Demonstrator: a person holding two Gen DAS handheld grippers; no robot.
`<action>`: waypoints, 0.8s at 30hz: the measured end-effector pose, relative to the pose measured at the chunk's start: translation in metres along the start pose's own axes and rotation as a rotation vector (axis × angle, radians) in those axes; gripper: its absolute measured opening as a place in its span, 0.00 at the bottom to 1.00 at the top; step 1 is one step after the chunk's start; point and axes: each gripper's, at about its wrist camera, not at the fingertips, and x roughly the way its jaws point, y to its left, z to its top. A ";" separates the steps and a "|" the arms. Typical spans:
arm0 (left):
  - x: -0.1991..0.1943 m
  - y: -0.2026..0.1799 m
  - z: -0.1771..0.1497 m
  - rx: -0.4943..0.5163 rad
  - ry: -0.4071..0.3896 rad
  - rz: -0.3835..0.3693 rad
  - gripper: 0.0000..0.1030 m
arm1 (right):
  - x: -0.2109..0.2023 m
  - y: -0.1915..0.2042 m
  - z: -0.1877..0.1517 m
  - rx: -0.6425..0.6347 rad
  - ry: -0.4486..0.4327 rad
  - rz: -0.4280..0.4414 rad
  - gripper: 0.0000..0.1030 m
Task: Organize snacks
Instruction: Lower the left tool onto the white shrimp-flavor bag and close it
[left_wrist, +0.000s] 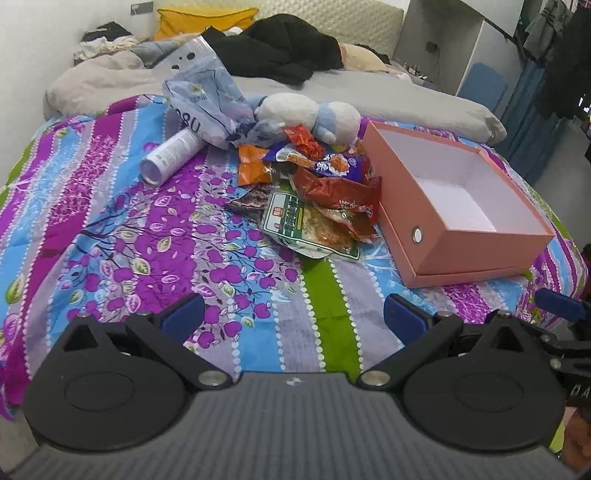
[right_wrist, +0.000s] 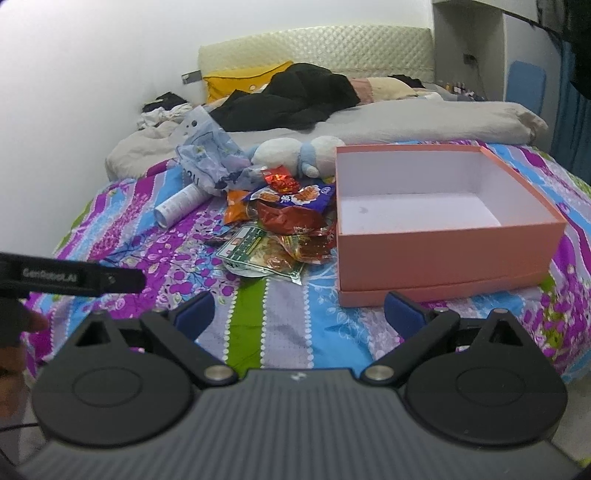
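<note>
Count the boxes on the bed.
1. The pink box sits open on the bedspread, right of the snack pile; another could be hidden behind the bedding.

Crumpled snack packets lie heaped just left of the open, empty pink box.

One pink box, lidless, right side of the bed. One pile of snack packets just left of it; at least six packets can be told apart, exact count unclear where they overlap. One white cylindrical can, lying, far left. One crumpled pale blue bag. One plush toy. One yellow pillow, far.
</note>
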 end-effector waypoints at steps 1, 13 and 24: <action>0.005 0.002 0.001 -0.005 0.010 -0.005 1.00 | 0.004 0.001 0.000 -0.014 -0.007 0.009 0.95; 0.052 0.029 0.021 -0.051 -0.006 -0.107 1.00 | 0.051 0.017 0.000 -0.147 -0.046 0.025 0.95; 0.100 0.058 0.024 -0.139 0.024 -0.143 1.00 | 0.093 0.038 -0.005 -0.286 -0.039 0.062 0.89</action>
